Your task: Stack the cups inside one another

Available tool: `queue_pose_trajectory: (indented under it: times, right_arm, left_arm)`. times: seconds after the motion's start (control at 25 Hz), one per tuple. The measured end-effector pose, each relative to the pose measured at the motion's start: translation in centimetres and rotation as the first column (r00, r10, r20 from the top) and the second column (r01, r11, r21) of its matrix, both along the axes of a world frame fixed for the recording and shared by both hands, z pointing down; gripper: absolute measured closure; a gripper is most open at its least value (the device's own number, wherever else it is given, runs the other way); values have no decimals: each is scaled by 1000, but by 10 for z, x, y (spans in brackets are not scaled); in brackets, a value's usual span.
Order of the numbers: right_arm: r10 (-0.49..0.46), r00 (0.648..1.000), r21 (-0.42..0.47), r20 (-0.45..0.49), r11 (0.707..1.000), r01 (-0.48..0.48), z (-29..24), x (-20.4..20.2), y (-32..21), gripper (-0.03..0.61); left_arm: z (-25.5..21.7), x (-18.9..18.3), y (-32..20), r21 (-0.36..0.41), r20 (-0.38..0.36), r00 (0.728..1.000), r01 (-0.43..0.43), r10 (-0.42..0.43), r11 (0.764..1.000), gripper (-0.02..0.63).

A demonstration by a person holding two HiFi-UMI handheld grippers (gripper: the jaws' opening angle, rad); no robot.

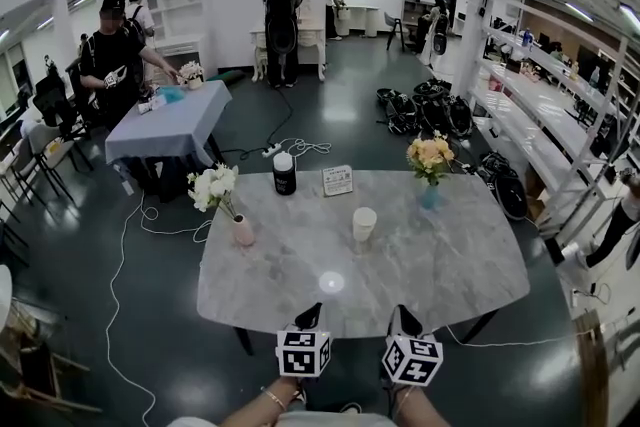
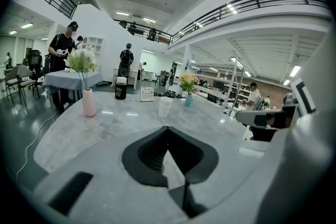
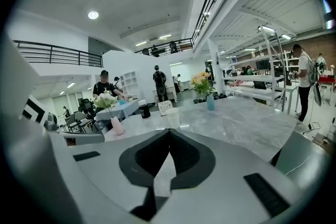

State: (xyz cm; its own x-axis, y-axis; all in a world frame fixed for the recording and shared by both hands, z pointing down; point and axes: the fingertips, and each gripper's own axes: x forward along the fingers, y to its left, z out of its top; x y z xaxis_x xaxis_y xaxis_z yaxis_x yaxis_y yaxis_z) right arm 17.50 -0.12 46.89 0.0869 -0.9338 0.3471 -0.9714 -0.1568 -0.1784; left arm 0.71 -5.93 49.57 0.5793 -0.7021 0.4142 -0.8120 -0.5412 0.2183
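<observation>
White cups, grey marbled table, pink vase, black jar

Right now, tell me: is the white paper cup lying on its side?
No, the white paper cup stands upright on the grey marble table.

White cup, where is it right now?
In the head view, the white cup stands centrally on the table, right of the pink vase, nearer us than the sign card.

Glossy grey marble-look table, matt white cup, smooth pink vase
</observation>
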Motion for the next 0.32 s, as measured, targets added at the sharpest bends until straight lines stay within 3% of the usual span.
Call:
queue_pose_trajectory:
  times: [0.32]
  right_arm:
    - [5, 1000, -9, 5, 1000, -5, 0, -3, 2, 572]
  left_arm:
    - [2, -2, 1, -4, -1, 1000, -5, 4, 1000, 617]
